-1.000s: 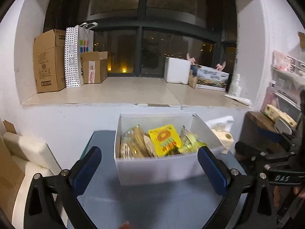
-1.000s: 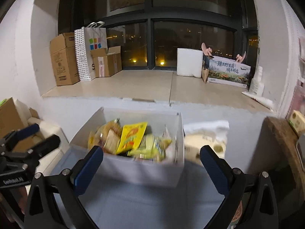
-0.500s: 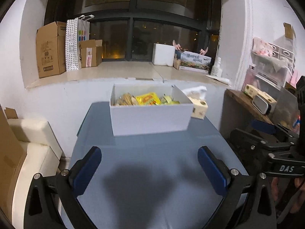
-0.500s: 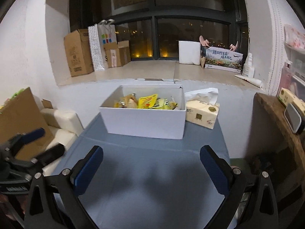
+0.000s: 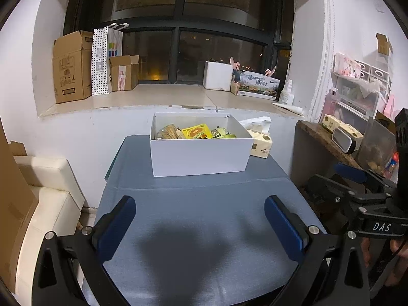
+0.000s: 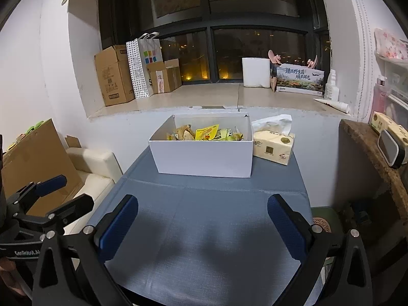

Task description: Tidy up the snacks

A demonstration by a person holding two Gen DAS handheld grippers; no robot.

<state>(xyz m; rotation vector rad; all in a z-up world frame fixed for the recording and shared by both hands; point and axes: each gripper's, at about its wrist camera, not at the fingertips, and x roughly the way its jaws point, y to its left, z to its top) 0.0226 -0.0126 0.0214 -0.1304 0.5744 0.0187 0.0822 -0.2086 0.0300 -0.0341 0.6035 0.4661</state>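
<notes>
Left wrist view shows me the white box (image 5: 199,153) at the far end of the bench (image 5: 199,229), against the wall under the window ledge, with the snacks (image 5: 196,132) piled loosely inside it: a yellow packet (image 5: 197,131) near the middle, a brownish pack to its left, greenish wrappers to its right. My left gripper (image 5: 200,225) hangs well short of the box, its fingers (image 5: 116,225) spread wide with nothing between them. My right gripper (image 6: 202,228) is the same, fingers (image 6: 287,227) spread and empty, also well back from the box. A tissue pack (image 6: 274,148) sits just to the right of the box. The bench in front of the box is bare, so I judge every snack is gathered in; whether they still need sorting inside the box I cannot tell.
</notes>
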